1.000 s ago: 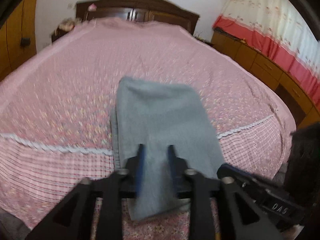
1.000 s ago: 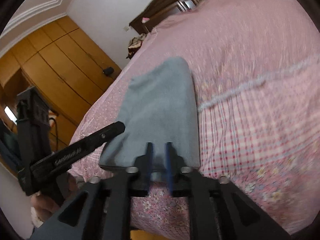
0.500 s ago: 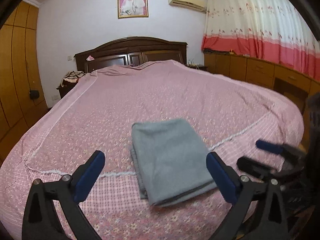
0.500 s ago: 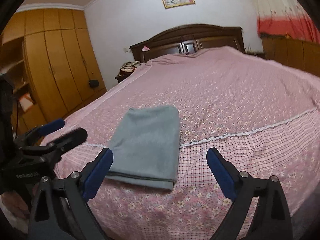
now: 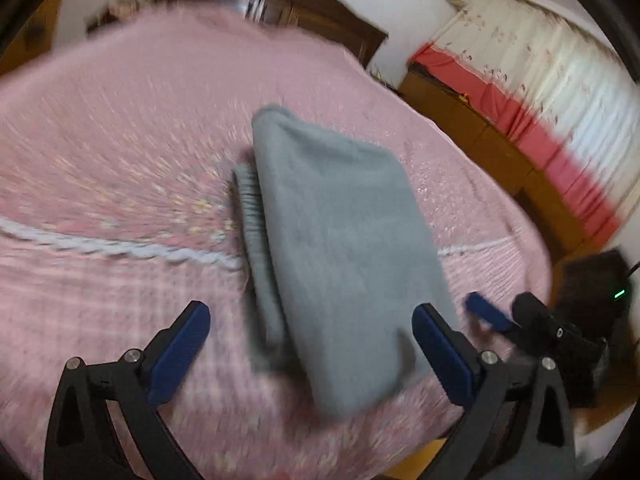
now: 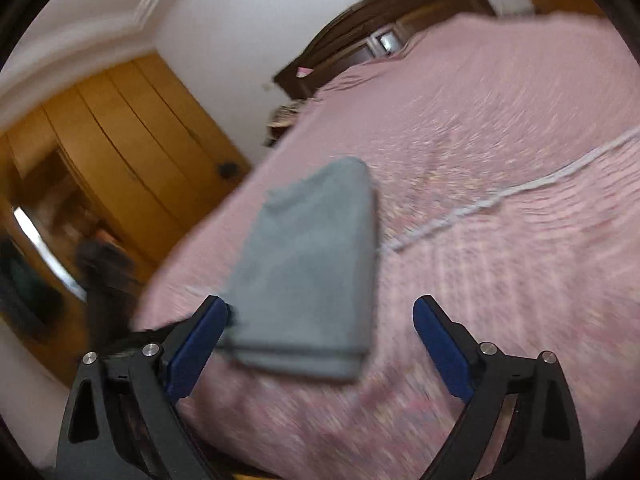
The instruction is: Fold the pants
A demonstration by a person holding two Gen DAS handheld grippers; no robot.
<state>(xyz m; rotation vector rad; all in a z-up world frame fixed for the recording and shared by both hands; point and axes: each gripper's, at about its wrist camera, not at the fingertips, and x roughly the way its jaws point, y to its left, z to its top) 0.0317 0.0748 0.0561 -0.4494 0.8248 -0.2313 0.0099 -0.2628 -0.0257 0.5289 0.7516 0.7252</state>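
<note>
Currently, grey pants [image 5: 340,248] lie folded into a compact rectangle on a pink floral bedspread [image 5: 120,128], near the foot edge of the bed. In the left wrist view, the ribbed waistband [image 5: 250,204] peeks out along the left side of the stack, beneath the top layer. A white lace trim line [image 5: 120,246] runs across the bedspread and passes under the pants.

The left hand-held gripper [image 5: 310,352] has its blue-padded fingers spread wide, one on each side of the near end of the pants, gripping nothing. The right hand-held gripper [image 6: 320,352] is likewise spread wide and empty; in its own view the near folded edge of the pants [image 6: 304,264] sits between its fingers, with the left pad just beside the pants' corner. In the left wrist view the right hand-held gripper [image 5: 504,320] shows at the lower right, beside the bed.

Much open bedspread surrounds the pants on the left, right and far sides. Beyond the bed stand a dark wooden headboard [image 6: 384,16], an orange-brown wardrobe [image 6: 120,152], and red-and-white curtains [image 5: 540,92] above low wooden cabinets. Both views are blurred; no writing can be read.
</note>
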